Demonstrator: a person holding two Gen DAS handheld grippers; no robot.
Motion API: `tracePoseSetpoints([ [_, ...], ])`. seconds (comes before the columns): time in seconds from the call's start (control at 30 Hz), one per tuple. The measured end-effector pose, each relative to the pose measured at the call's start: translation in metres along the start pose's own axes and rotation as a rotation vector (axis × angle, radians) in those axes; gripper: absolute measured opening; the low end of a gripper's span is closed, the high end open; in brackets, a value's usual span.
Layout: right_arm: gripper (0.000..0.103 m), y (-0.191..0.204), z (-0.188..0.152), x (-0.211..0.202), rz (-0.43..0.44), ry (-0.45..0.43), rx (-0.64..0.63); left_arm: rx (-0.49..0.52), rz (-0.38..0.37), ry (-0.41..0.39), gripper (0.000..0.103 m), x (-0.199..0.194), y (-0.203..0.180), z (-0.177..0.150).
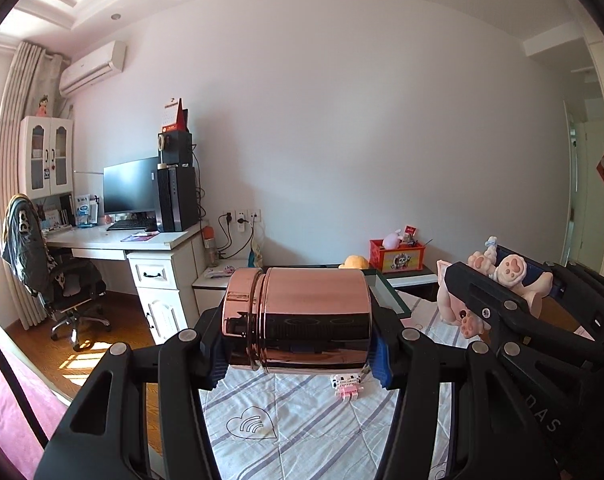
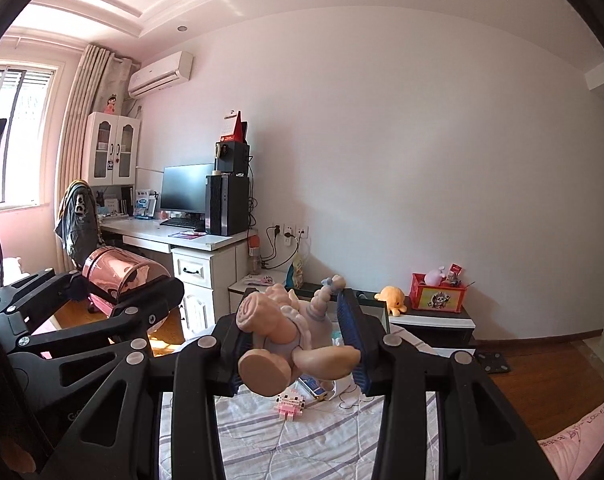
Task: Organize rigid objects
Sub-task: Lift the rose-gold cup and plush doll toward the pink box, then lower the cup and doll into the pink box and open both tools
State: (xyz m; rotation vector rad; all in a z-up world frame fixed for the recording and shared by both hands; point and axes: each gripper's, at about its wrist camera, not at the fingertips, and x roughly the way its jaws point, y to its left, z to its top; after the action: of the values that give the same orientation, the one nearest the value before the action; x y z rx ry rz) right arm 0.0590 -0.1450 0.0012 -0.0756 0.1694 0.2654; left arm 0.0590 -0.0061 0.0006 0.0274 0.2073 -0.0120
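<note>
Two things are aloft at once above the bed (image 1: 302, 432). The left hand-held gripper (image 1: 297, 344) clamps a rose-gold metal jar (image 1: 302, 320) lying on its side, pads pressing its lid end and its base. The right hand-held gripper (image 2: 297, 344) grips a pink figurine (image 2: 285, 332) across its body, limbs sticking out past the fingers. A small pink block toy (image 1: 348, 386) lies on the striped sheet below, near the bed's far edge where a green-rimmed tray (image 1: 386, 292) sits. To finish the carry well, I would keep both grips firm, since the polished jar looks slippery, hold the two loads apart so they do not knock, and lower each gently rather than dropping it.
</note>
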Motion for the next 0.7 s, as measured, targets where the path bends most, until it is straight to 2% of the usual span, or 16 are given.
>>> tracePoseSetpoints([
  [0.37,0.041,-0.003,0.001,0.004,0.004,0.005,-0.001,0.005,0.011,-0.009,0.055,0.001,0.000,-0.001],
  [0.53,0.041,-0.009,0.000,0.024,0.002,0.029,0.003,0.003,0.004,0.003,0.055,0.005,-0.001,-0.001],
  [0.7,0.041,-0.021,0.000,0.057,0.001,0.055,0.007,0.022,-0.008,0.036,0.055,0.036,-0.005,-0.001],
])
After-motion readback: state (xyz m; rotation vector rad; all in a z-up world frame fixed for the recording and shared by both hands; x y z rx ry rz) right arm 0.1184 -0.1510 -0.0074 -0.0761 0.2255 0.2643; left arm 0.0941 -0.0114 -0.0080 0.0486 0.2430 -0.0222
